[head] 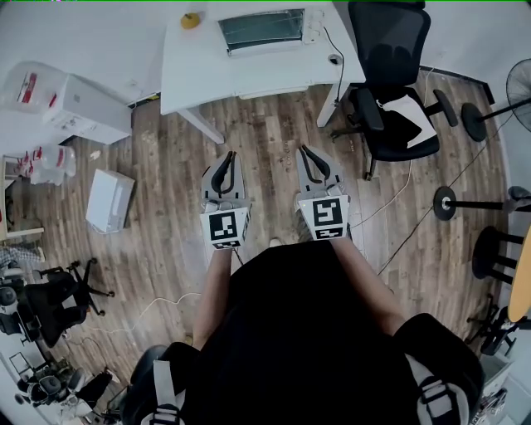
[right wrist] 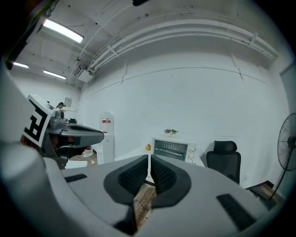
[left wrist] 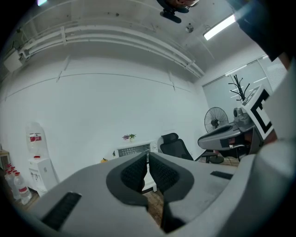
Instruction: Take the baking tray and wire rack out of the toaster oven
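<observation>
Toaster oven [right wrist: 172,149] shut (contents unclear)

Under me runs a wood-plank floor [head: 265,133]. Ahead, a white tabletop [head: 249,79] carries a small orange thing [head: 191,20] near its far left corner. A black office chair [head: 390,46] stands just to the right of it, with something white [head: 411,116] on its seat. To my left, a white water dispenser [head: 79,104] stands by the wall. A clear water jug [head: 51,162] sits near it, and a white box [head: 109,200] lies on the boards. To my right stand a fan [head: 521,90] and a round black stand base [head: 444,202]. A thin cable [head: 398,195] trails across the floor between them and me.
</observation>
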A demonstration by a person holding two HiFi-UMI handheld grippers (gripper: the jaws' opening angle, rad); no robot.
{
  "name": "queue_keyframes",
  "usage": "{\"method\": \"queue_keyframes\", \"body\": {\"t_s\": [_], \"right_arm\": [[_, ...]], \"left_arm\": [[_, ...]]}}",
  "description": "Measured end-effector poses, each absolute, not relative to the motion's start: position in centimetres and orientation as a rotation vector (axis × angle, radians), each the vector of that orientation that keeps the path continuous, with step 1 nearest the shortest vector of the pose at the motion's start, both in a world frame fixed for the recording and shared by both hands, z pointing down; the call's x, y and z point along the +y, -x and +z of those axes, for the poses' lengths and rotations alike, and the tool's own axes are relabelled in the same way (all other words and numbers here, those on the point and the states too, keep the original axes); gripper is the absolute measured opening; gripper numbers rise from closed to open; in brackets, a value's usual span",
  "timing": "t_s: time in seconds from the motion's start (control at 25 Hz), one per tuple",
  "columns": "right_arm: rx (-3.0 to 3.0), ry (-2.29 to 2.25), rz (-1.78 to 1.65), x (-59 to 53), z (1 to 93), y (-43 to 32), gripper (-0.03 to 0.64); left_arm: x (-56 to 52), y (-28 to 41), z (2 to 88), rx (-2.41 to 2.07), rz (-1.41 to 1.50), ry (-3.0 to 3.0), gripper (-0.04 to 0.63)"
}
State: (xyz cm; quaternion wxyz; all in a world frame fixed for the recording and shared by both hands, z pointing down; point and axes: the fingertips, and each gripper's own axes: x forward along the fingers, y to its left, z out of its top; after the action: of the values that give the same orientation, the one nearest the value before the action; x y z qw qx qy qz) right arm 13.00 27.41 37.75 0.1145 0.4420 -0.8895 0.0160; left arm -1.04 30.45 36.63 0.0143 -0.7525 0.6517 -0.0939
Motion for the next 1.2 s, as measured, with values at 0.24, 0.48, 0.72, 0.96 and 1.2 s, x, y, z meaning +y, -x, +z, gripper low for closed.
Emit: {"method": "queue_keyframes", "body": {"t_s": [0.24, 0.48, 0.72, 0.96, 1.2], "right_arm": [[-2.601, -1.263, 0.063, 23.3, 39.0, -15.0, 0.037], [-2.593, -1.257, 0.130, 18.8, 40.6, -17.9, 0.037], [-2.593, -1.225, 0.172, 15.6, 42.2, -20.5, 0.037], [-2.596, -1.285, 0.150, 13.7, 42.4, -21.9, 0.037], [-2.610, -1.286, 0.143, 11.9, 42.4, -22.0, 0.037]], "left_arm": [[26.4, -2.0, 38.2, 1.998, -0.372, 2.374, 0.035], [22.2, -3.9, 39.5, 2.061, -0.365, 2.413, 0.035], [19.3, -5.7, 40.5, 2.115, -0.401, 2.392, 0.035], [18.6, -6.1, 41.6, 2.174, -0.426, 2.376, 0.035], [17.3, -6.1, 42.0, 2.184, -0.432, 2.362, 0.035]]}}
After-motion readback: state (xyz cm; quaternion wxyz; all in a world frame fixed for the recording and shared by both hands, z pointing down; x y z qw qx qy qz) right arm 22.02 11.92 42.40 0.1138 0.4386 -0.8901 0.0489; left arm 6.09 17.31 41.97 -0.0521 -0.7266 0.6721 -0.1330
